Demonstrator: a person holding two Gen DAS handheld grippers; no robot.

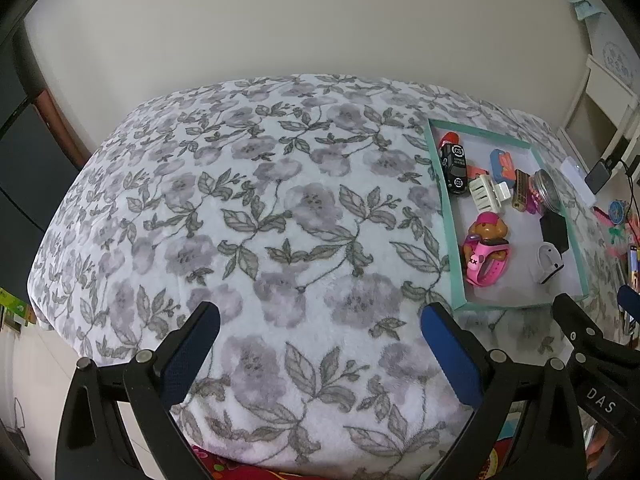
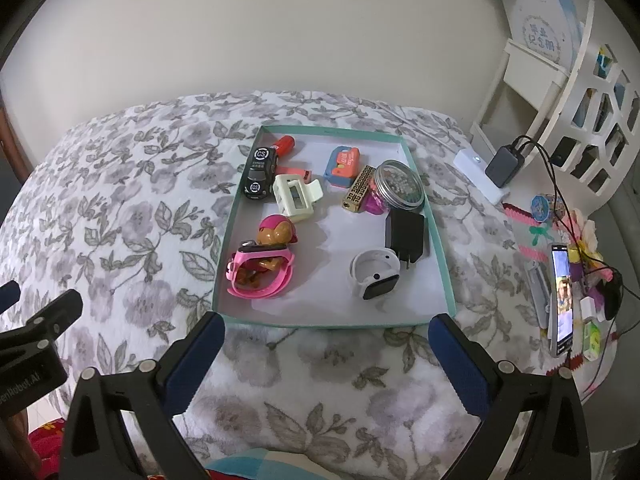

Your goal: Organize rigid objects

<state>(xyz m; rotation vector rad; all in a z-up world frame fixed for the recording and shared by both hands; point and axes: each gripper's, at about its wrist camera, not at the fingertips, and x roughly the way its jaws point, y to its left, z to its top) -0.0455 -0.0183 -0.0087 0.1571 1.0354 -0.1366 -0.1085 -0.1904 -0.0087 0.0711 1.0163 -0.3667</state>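
One teal tray (image 2: 436, 248) holds two watches, one pink (image 2: 260, 276) at 7 o'clock and one white (image 2: 374, 276) at 5 o'clock, plus one black toy car (image 2: 260, 174), one cream hair clip (image 2: 296, 196), one jar (image 2: 400, 186) and one black charger (image 2: 404, 236).

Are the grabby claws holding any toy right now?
No. The left gripper and right gripper are both open and empty. The toys all lie in the tray.

Left gripper (image 1: 320, 328), jaws apart and empty, above floral blanket (image 1: 248, 216); teal tray (image 1: 440, 216) of toys at right.
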